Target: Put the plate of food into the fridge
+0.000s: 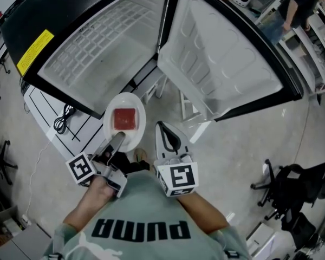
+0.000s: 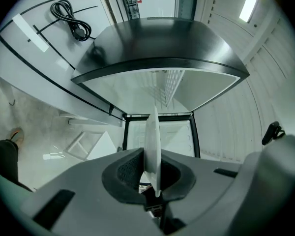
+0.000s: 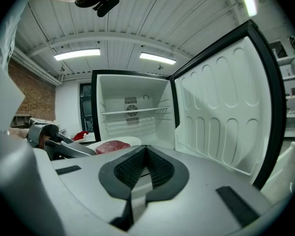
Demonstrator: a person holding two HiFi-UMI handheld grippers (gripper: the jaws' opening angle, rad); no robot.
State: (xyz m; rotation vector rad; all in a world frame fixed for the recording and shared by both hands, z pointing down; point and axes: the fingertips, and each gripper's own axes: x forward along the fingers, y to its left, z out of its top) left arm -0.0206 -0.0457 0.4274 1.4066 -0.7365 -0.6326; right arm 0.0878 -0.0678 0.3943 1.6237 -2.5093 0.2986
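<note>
Left claw (image 1: 118, 138) grips plate (image 1: 110, 119) by rim, level so meat slab (image 1: 124, 119) won't slide; open fridge (image 1: 97, 53) ahead; right claw (image 1: 163, 130) closed, empty.

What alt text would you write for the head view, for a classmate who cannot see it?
From above, the left gripper pinches the rim of a white plate carrying a red slab of food, held before an open fridge. The right gripper hangs beside it, shut and empty; the fridge door stands swung wide to the right.

Bright, even indoor light from ceiling strip lights (image 3: 76, 54); soft shadows; strong fisheye bending, dark vignette at corners.
</note>
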